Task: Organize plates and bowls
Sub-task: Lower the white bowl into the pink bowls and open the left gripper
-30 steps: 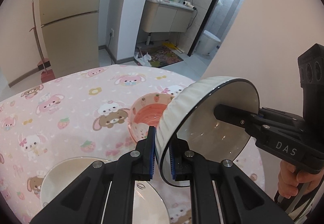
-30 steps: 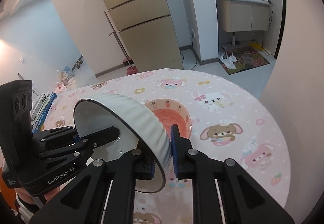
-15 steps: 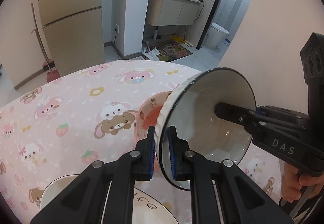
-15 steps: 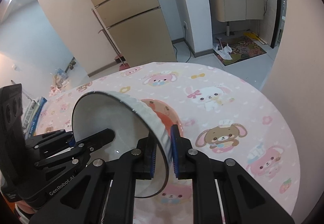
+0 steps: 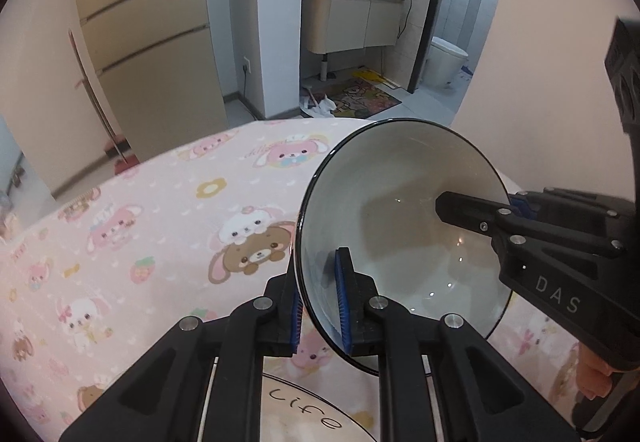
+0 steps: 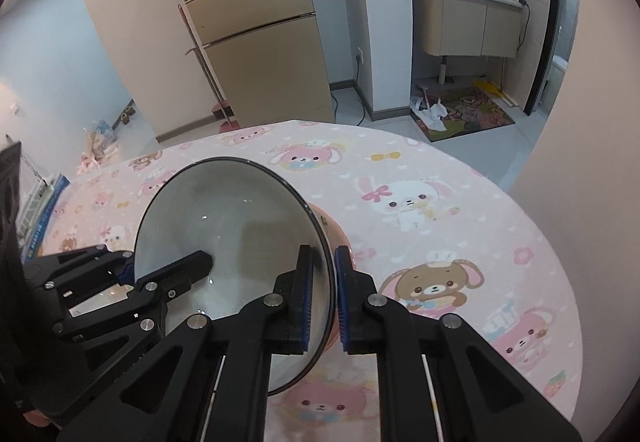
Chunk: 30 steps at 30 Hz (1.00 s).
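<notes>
Pink cartoon-print tablecloth (image 6: 440,170) is seen largely bare. One white ribbed ceramic bowl with a dark rim (image 5: 400,210) is held tilted above a pink strawberry-print bowl (image 6: 340,238), its rim clamped by left gripper (image 5: 318,306) and right gripper (image 6: 322,302); nesting is judged unfinished, a lettered plate (image 5: 304,414) remaining unsorted

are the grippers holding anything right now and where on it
Both hold one white bowl by its rim: the left gripper at the near edge, the right gripper at the opposite edge, jaws straddling the wall.

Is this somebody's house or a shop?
Most likely somebody's home: a dining table with a pink cartoon tablecloth, a tall fridge behind it, and a bathroom sink cabinet through the doorway.
</notes>
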### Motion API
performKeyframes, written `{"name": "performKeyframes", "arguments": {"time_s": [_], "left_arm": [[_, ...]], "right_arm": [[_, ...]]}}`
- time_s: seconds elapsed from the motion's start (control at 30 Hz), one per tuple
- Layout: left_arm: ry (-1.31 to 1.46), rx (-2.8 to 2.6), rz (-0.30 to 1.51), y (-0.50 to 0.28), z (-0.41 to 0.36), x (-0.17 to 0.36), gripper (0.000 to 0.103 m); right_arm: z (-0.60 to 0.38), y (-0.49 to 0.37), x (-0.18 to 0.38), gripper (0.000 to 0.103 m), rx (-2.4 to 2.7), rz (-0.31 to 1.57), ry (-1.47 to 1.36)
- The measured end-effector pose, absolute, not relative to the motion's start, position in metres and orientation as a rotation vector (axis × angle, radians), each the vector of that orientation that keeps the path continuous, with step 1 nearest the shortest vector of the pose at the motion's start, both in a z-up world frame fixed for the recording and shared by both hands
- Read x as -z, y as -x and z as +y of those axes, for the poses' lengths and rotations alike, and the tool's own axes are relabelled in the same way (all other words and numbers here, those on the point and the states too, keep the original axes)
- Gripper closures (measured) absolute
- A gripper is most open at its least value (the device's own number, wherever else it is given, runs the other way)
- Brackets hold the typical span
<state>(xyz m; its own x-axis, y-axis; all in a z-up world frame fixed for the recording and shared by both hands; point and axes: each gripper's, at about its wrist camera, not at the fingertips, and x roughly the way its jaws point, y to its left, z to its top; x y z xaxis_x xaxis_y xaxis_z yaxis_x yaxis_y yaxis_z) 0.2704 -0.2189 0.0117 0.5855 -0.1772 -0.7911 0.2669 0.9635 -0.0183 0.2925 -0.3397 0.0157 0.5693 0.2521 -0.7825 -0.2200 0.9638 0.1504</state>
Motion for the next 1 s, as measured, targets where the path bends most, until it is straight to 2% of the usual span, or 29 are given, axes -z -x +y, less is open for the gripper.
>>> {"name": "performKeyframes", "arguments": {"time_s": [0.33, 0.77, 1.0], "left_arm": [[-0.232, 0.187, 0.847, -0.27, -0.231, -0.002, 0.085], [-0.197, 0.188, 0.838, -0.276, -0.226, 0.008, 0.085], [-0.139, 0.208, 0.842, -0.272, -0.22, 0.004, 0.085]], "right_arm": [[-0.338, -0.289, -0.001, 0.092, -0.263, 0.904, -0.007], [-0.341, -0.293, 0.002, 0.091, -0.3, 0.887, -0.053], [-0.327, -0.29, -0.008, 0.091, -0.241, 0.883, 0.067]]}}
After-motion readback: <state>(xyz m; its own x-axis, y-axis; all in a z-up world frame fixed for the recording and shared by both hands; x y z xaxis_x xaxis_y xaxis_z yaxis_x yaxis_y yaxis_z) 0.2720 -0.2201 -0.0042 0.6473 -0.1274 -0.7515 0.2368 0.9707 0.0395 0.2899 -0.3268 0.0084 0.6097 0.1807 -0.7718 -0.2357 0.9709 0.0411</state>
